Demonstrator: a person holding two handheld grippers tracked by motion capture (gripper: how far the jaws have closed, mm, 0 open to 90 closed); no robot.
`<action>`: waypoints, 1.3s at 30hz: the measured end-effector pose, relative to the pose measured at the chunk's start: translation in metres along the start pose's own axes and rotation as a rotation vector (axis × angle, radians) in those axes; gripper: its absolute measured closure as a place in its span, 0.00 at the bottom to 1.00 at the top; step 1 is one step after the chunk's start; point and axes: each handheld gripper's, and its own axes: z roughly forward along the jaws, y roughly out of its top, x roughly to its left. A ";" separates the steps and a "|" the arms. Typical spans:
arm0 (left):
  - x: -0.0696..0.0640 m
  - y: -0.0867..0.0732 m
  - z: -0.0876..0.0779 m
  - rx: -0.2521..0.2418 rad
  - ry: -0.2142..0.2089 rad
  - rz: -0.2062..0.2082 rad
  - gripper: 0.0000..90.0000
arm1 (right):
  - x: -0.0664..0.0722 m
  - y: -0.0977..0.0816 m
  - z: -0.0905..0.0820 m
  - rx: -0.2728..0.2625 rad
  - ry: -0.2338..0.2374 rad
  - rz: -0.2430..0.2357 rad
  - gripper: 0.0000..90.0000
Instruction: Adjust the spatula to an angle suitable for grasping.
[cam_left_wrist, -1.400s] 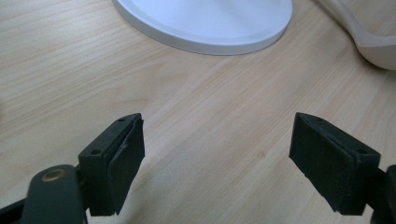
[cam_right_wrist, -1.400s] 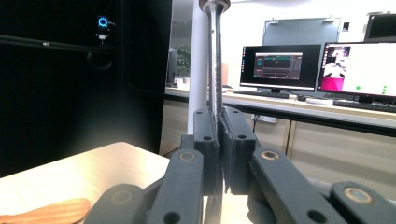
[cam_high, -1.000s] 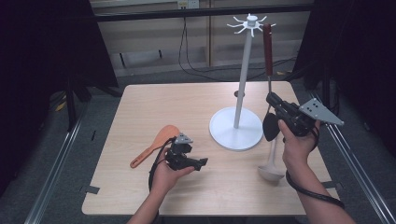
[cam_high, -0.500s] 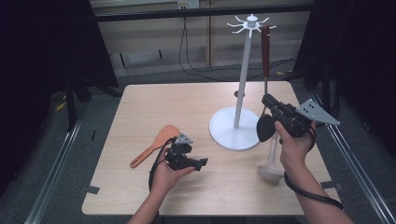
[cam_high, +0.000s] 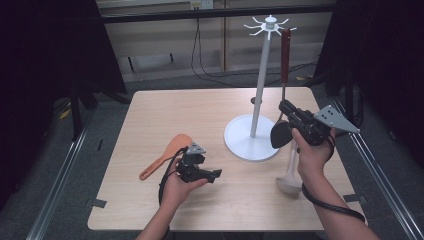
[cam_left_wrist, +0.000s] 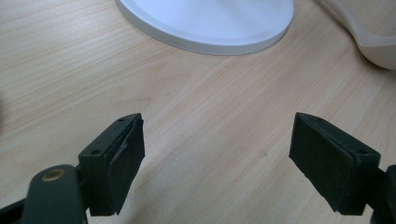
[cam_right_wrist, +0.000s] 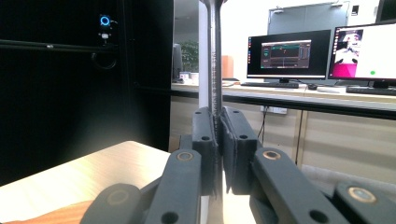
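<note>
My right gripper (cam_high: 289, 111), raised over the table's (cam_high: 210, 110) right edge, pinches the thin metal shank of a dark-headed utensil (cam_high: 285, 55) whose reddish-brown handle stands upright beside the white rack's (cam_high: 263, 75) pole. My left gripper (cam_high: 216, 174) rests near the table's front edge with its jaws spread over bare wood. An orange spatula (cam_high: 167, 155) lies just left of it, and a pale ladle (cam_high: 290, 172) lies near the front right corner.

An orange spatula (cam_high: 165, 156) lies at the lower left of the wooden surface (cam_high: 200, 115), and a pale ladle (cam_high: 290, 175) lies at the lower right. Two lit monitors (cam_right_wrist: 286, 55) stand on a desk, upper right of the right gripper view.
</note>
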 end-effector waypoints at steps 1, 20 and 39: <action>0.000 0.000 0.000 0.002 -0.001 0.004 0.20 | 0.000 0.000 0.000 -0.003 -0.002 0.005 0.92; -0.001 0.000 0.001 -0.001 0.003 0.002 0.20 | -0.009 0.029 0.004 -0.122 -0.008 0.048 1.00; -0.001 0.000 0.002 -0.011 -0.002 0.000 0.20 | -0.009 0.080 0.029 -0.247 -0.023 0.079 1.00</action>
